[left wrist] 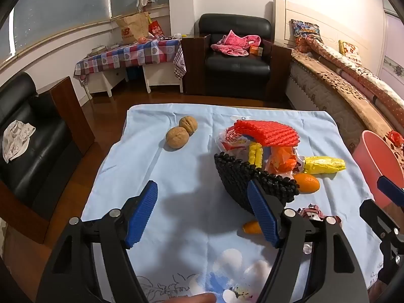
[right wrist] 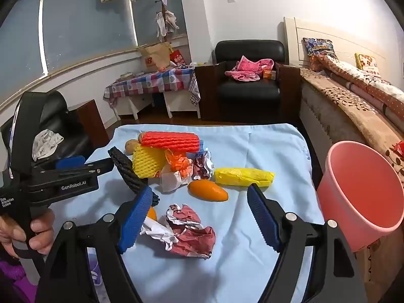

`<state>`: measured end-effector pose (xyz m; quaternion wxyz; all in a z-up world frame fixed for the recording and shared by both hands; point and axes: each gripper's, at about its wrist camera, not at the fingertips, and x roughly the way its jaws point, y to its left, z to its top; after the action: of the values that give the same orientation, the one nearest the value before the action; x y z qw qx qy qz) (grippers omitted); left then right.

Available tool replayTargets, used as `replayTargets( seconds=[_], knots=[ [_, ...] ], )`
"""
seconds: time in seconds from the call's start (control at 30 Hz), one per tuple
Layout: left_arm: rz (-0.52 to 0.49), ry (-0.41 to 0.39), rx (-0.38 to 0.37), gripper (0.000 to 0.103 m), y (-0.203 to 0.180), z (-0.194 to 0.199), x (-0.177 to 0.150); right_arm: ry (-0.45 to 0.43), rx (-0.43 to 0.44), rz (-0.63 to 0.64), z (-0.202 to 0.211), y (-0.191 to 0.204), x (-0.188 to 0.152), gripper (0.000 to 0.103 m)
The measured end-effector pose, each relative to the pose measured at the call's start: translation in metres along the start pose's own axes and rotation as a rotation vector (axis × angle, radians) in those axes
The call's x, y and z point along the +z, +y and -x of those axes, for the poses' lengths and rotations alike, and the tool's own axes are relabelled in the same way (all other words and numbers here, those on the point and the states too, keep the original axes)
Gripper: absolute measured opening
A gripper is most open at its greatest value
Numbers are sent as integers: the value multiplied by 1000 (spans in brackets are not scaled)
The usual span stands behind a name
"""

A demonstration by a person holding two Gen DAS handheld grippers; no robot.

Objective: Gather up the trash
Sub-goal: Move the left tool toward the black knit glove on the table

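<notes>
Crumpled red-and-white paper (right wrist: 186, 229) lies just ahead of, between, the right gripper's (right wrist: 199, 217) wide-open, empty jaws, nearer than the equally open, empty left gripper (left wrist: 204, 214).

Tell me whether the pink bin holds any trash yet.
Empty as far as shown: the pink bin tilts toward the right wrist camera, its inside bare. The crumpled paper lies on the cloth.

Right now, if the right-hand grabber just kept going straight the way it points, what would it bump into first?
Most likely the crumpled red-and-white paper, lying on the blue cloth between the open right gripper fingers. Depth is hard to judge.
</notes>
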<state>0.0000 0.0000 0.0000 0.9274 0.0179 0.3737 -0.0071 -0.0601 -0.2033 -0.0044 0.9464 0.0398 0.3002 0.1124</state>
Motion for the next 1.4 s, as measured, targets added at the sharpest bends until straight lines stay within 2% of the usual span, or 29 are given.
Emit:
replayTargets(
  seconds=[0.93,1.4],
  knots=[
    [5,5,2,74,1,2,0,-9,-19,-30,5,-6,-1,76],
    [5,23,-7,74,2,-10,-3,-3,-30,-52,-1,-14,-3,76]
  ],
)
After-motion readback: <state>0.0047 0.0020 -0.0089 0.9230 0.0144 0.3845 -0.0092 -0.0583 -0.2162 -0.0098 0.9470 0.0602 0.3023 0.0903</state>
